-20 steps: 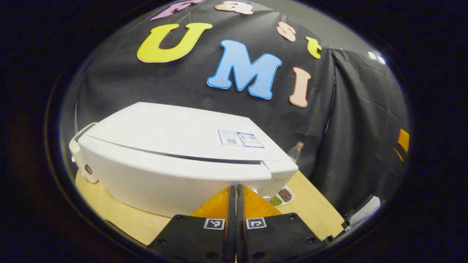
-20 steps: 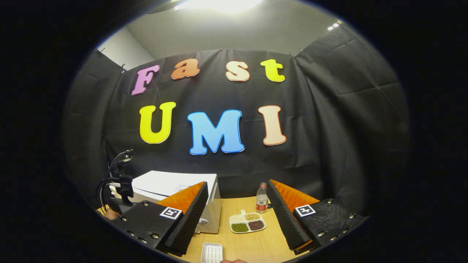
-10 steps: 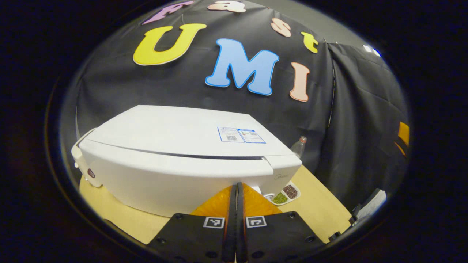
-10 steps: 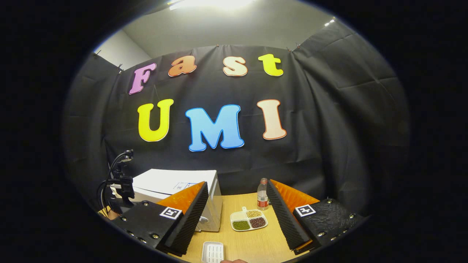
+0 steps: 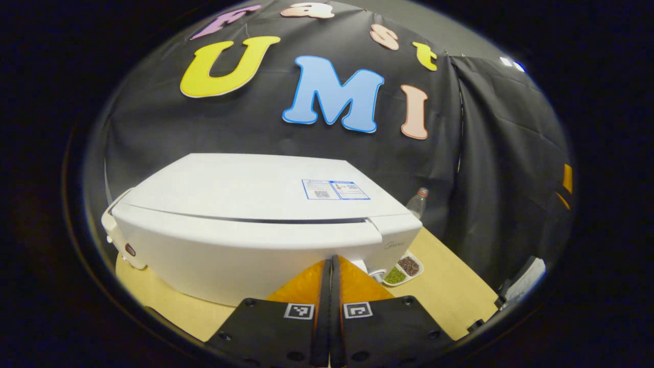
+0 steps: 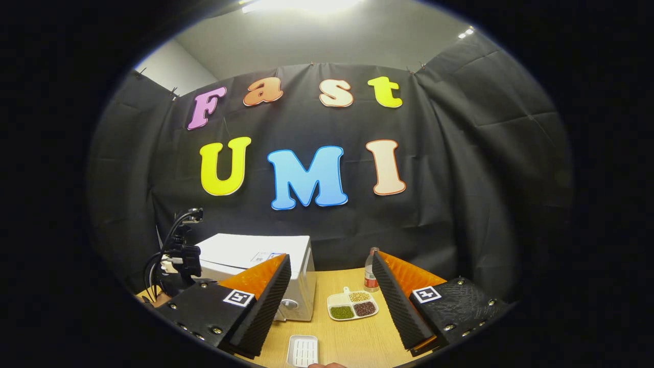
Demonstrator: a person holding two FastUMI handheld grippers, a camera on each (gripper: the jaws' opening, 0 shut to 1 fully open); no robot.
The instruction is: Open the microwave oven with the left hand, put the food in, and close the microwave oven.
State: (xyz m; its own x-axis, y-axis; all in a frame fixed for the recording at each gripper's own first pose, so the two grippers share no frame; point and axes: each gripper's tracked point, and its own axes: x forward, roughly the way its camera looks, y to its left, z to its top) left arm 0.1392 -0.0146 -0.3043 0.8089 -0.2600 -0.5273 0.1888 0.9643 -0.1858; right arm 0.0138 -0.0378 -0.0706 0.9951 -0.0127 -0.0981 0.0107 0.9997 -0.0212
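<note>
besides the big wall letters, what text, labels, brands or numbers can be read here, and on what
Nothing reads clearly.
Blue-edged sticker on the white microwave oven's top: print too small to read.
Faint grey brand mark on the microwave's front corner: blurred.
Red label on the clear plastic bottle: too small.
Square black-and-white markers on the left tool and right tool: patterns, no words.

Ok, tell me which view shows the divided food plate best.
The right gripper view: the divided food plate lies whole on the table, all compartments visible. In the left gripper view, the microwave hides part of the plate.
</note>
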